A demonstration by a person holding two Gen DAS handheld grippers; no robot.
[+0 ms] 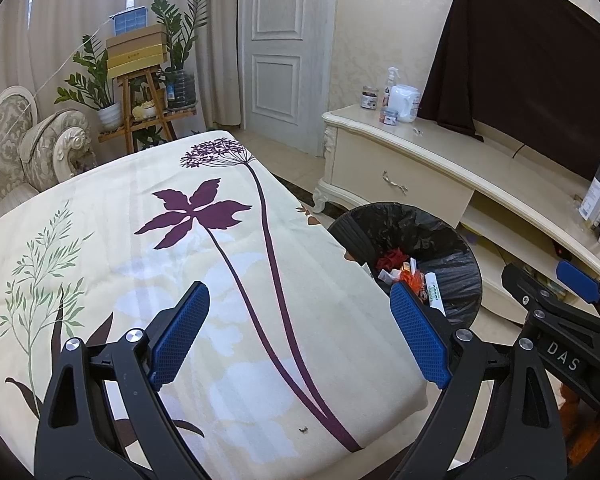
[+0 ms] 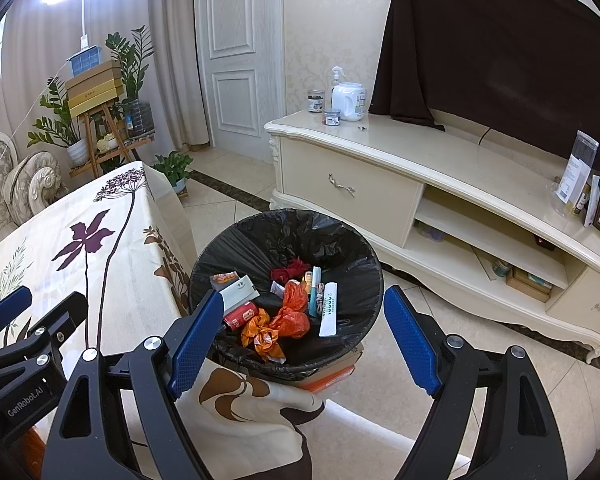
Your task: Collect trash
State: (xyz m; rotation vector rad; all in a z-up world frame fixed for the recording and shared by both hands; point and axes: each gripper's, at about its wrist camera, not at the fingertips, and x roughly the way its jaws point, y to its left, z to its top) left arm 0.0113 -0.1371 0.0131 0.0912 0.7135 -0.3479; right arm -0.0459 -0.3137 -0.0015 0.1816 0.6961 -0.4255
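A round bin lined with a black bag (image 2: 300, 232) stands on the floor beside the table, also seen in the left wrist view as the bin (image 1: 452, 240). Inside lie orange wrappers (image 2: 290, 316), a red can (image 2: 240, 315), a red scrap (image 2: 290, 269), white packets (image 2: 329, 310) and other litter. My right gripper (image 2: 304, 340) hovers over the bin's near rim, open with nothing between its blue pads. My left gripper (image 1: 300, 332) is open over the floral tablecloth (image 1: 180, 240), holding nothing. A tiny dark crumb (image 1: 303, 429) lies on the cloth near its front edge.
A cream TV cabinet (image 2: 380, 168) runs along the right wall with a spray bottle, white jug (image 2: 350, 100) and jars on top, under a dark cloth (image 2: 500, 60). A white door (image 2: 236, 52), plant stand (image 2: 100, 136) and sofa arm (image 2: 32, 184) stand behind the table.
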